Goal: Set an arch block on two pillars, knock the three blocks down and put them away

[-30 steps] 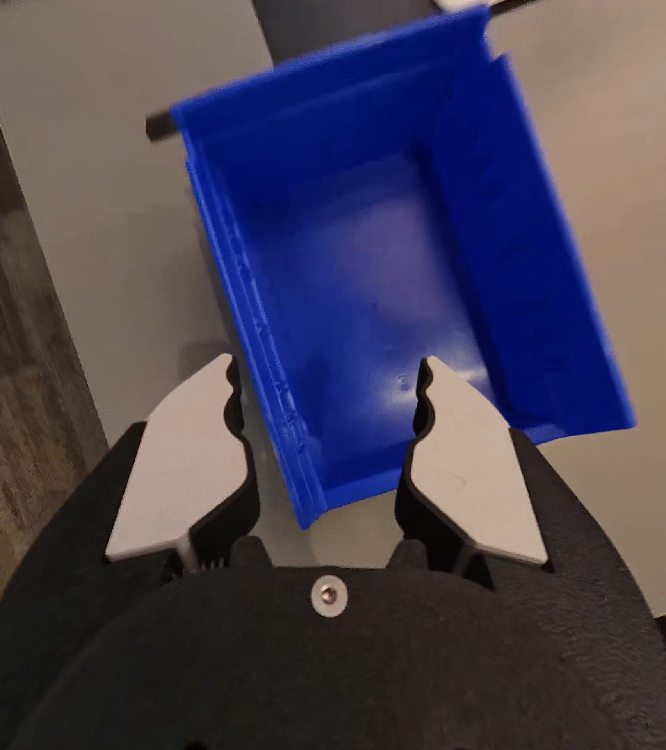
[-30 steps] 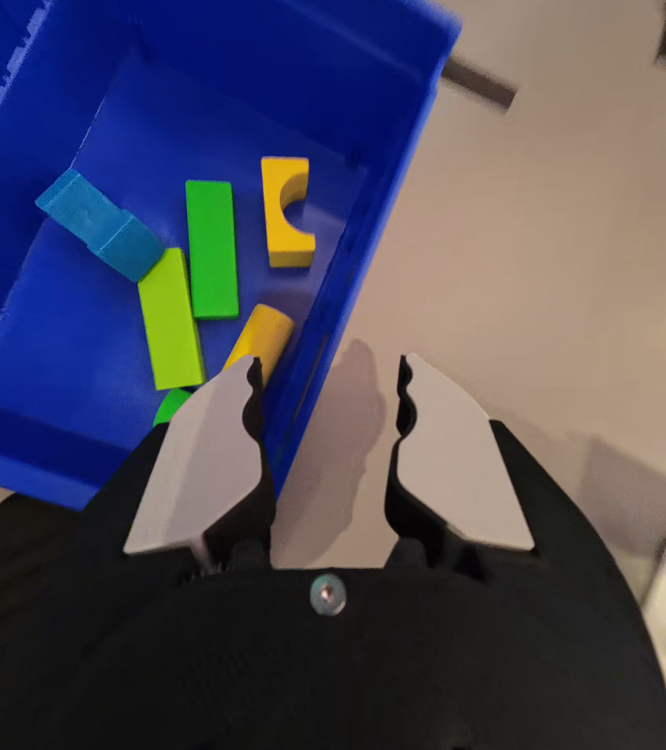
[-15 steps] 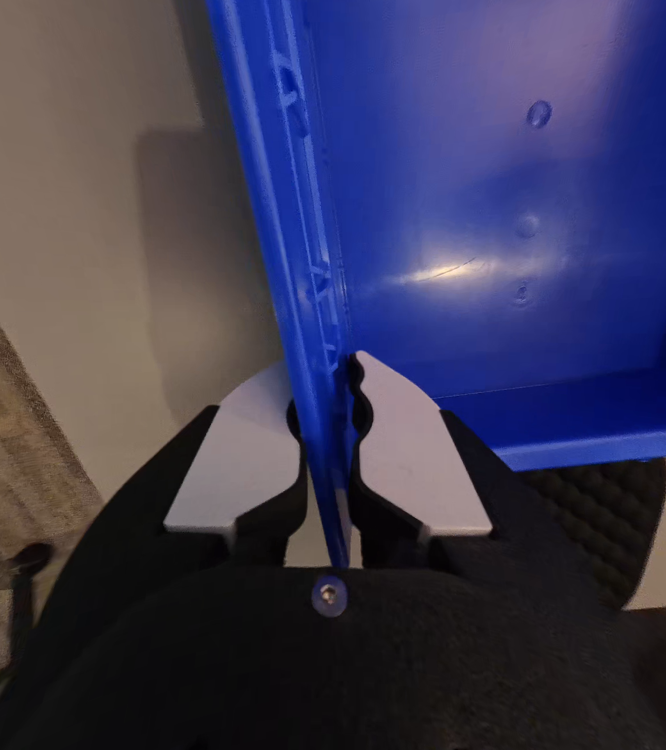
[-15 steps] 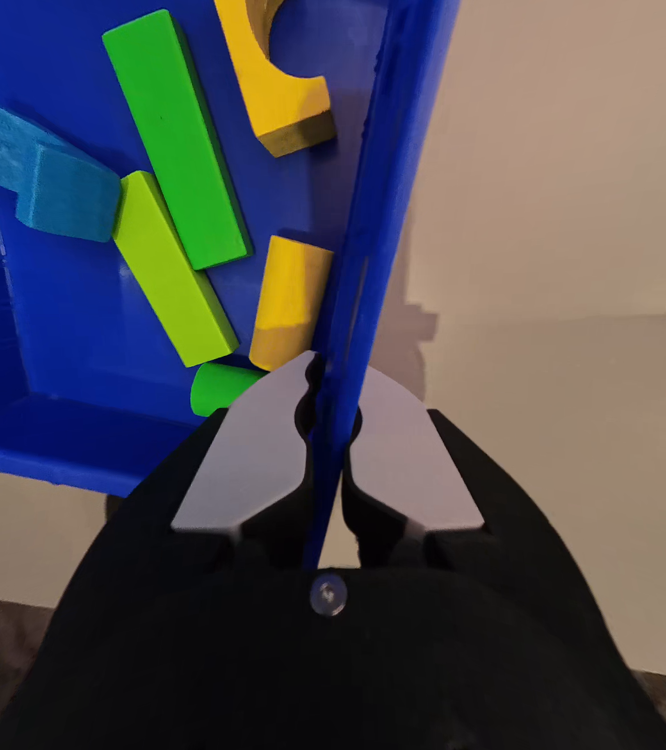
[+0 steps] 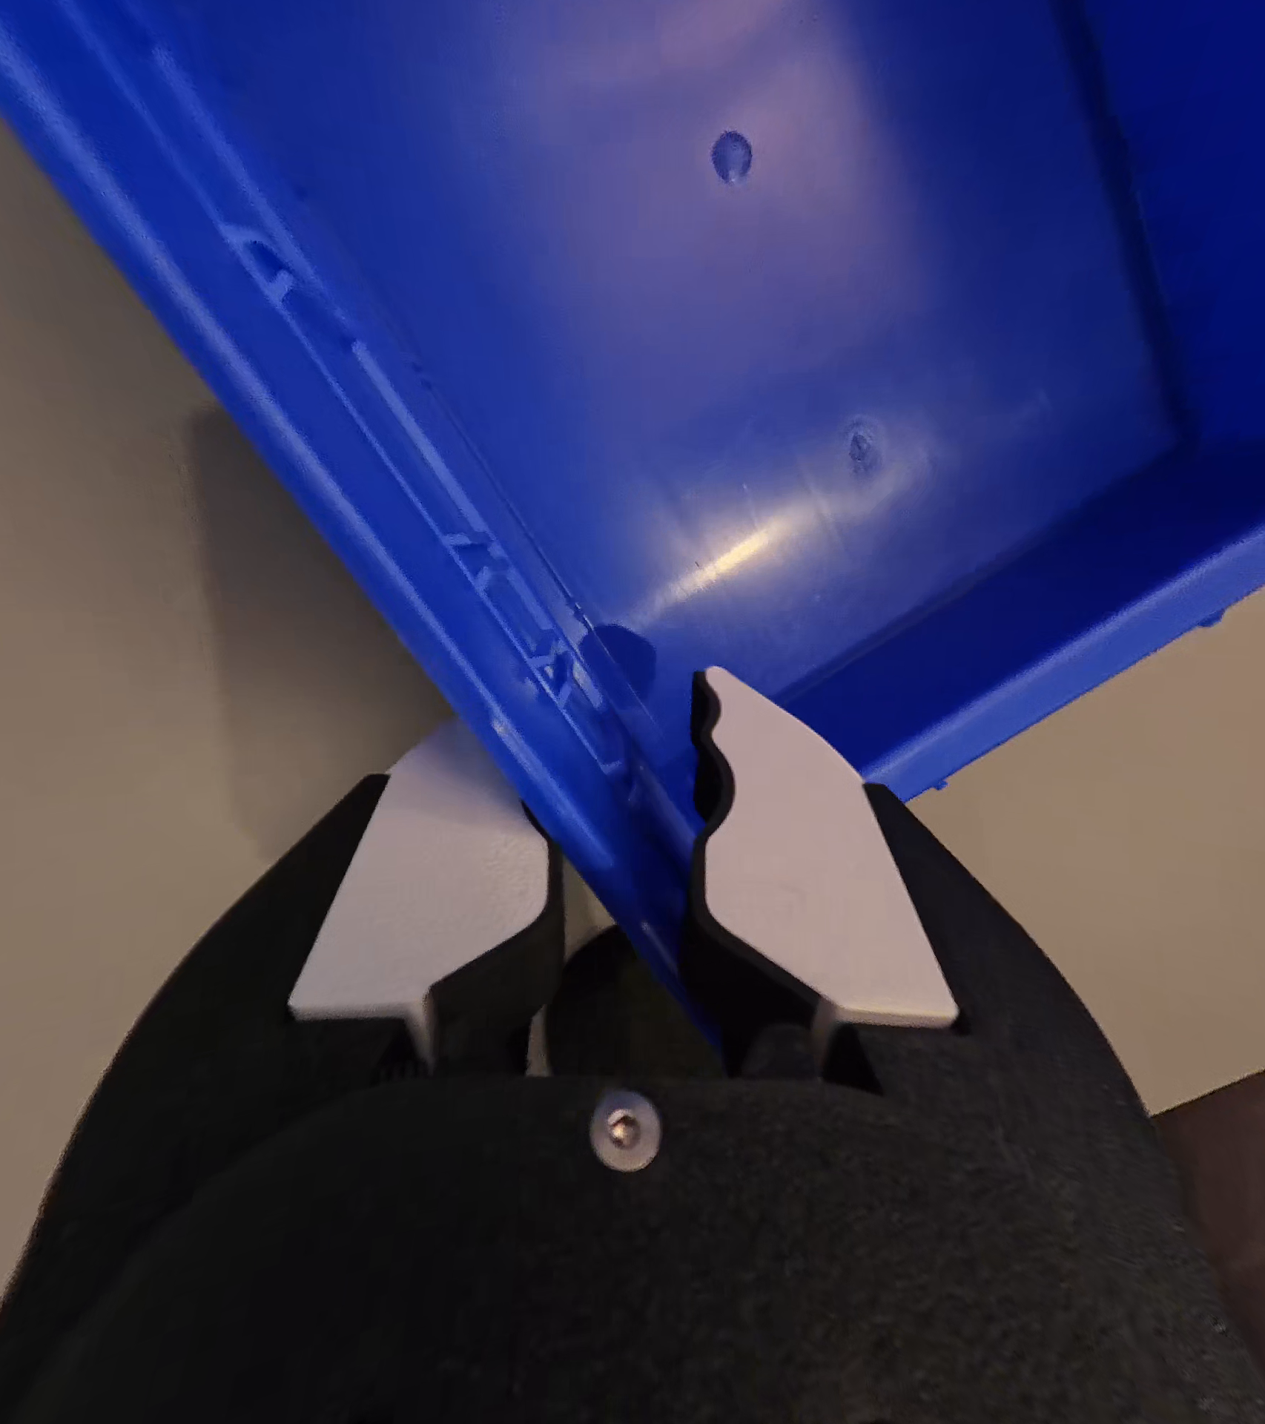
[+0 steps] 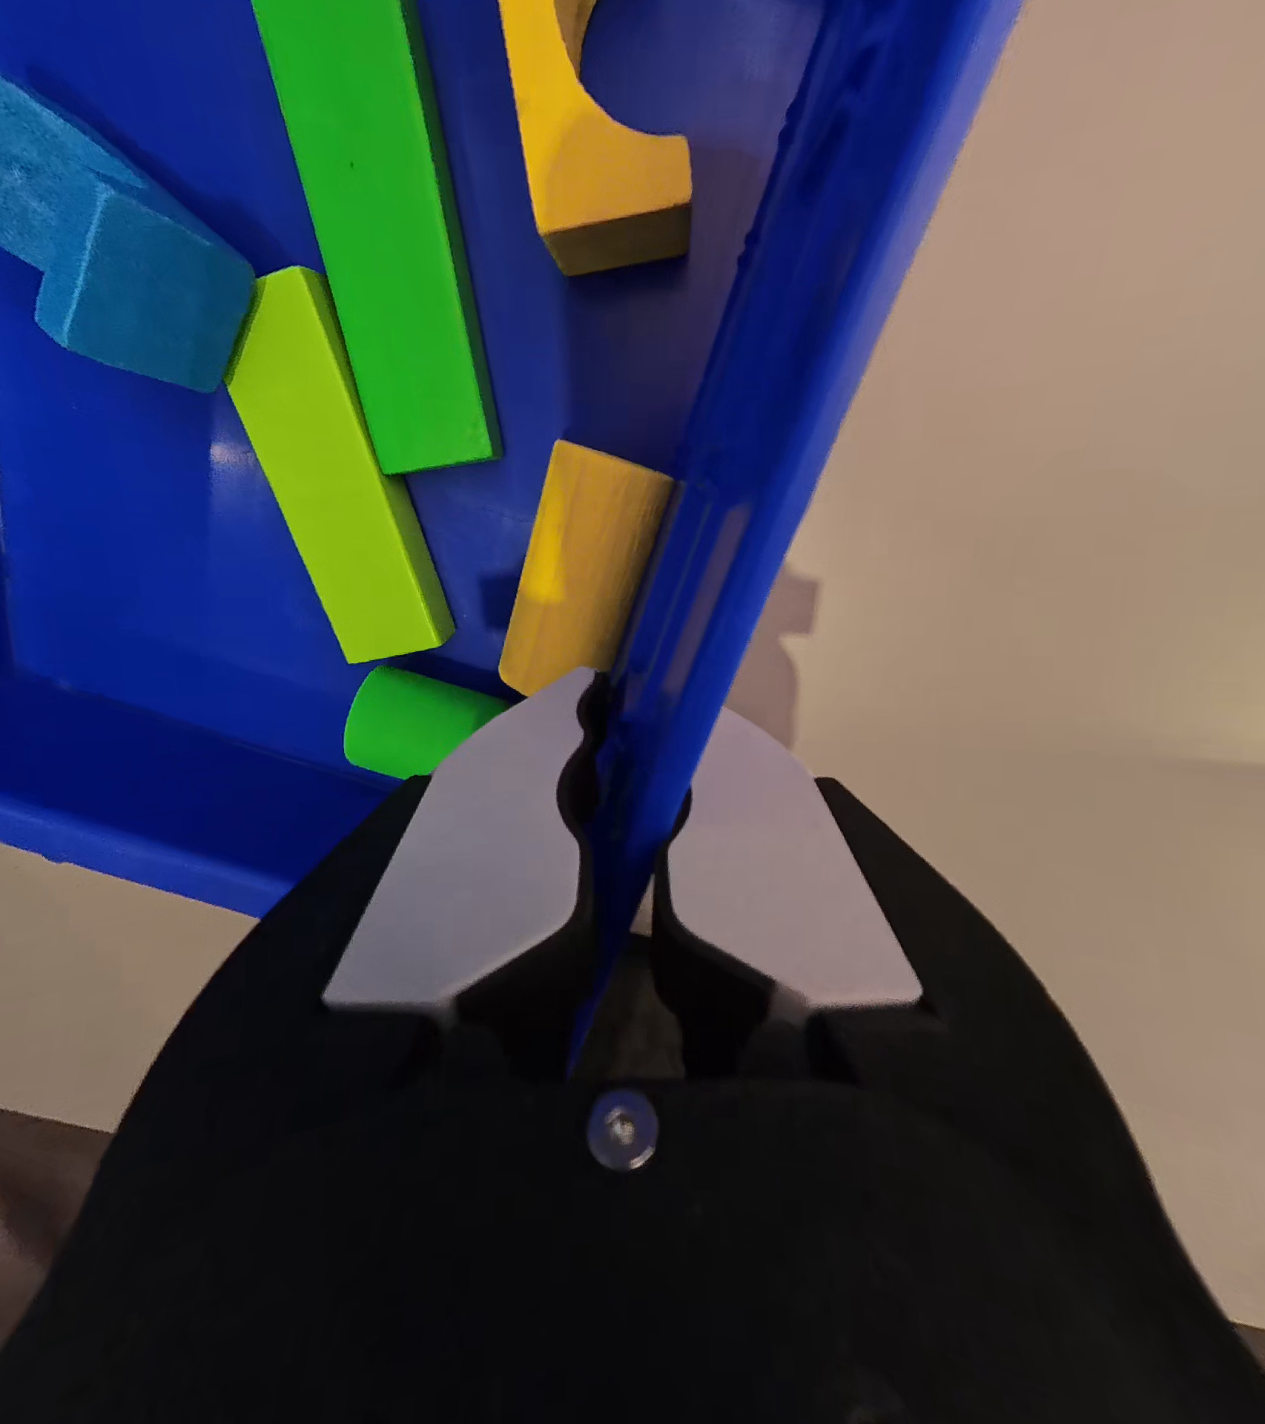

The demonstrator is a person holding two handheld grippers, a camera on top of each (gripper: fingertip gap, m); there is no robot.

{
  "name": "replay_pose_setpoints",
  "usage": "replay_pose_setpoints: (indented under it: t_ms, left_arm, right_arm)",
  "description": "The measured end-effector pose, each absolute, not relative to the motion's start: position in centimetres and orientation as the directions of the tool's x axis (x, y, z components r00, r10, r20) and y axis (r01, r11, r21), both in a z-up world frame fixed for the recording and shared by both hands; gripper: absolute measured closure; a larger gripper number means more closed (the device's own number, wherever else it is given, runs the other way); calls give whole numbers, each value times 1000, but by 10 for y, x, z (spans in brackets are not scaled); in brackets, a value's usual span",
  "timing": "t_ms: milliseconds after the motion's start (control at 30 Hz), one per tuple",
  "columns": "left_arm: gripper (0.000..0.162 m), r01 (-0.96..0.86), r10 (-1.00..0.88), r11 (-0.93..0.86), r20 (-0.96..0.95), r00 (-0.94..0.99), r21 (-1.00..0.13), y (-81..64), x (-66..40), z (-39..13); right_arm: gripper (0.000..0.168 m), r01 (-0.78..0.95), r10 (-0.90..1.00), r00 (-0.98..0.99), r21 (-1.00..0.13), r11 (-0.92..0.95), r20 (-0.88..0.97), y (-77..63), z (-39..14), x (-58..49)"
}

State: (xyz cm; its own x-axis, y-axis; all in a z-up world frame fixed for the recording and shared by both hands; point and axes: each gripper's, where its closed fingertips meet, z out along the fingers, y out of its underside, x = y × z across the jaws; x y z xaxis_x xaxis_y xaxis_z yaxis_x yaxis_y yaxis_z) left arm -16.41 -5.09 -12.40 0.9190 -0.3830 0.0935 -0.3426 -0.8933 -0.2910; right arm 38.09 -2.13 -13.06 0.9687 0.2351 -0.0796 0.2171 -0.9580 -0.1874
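My left gripper [image 5: 618,778] and right gripper [image 6: 637,740] each clamp a side wall of the blue bin [image 6: 768,462]; the yellow arch block [image 6: 598,169] lies inside, nothing built yet.

The right tool [image 6: 633,763] pinches the side wall of a blue bin [image 6: 791,431]. Inside lie a yellow arch block [image 6: 598,162], green bars, a yellow cylinder [image 6: 583,562], and what seems a blue block.
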Motion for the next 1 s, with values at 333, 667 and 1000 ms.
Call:
replay_pose_setpoints:
  t_ms: [333,667,1000]
  left_arm:
    - [123,-475,-520,-831,98,849,-289,-62,-100,-125]
    - [121,-475,-566,-783,144,812,-401,-54,-85,-97]
    - [110,-194,-456,-406,14,890,-893,25,-109,70]
  right_arm:
    - [154,361,374,923,-137,-922,-86,-23,-130,314]
    - [144,308,308,951,17,-951,-15,9,-135,319]
    - [162,206,183,964,107,-973,-192,9,-146,312]
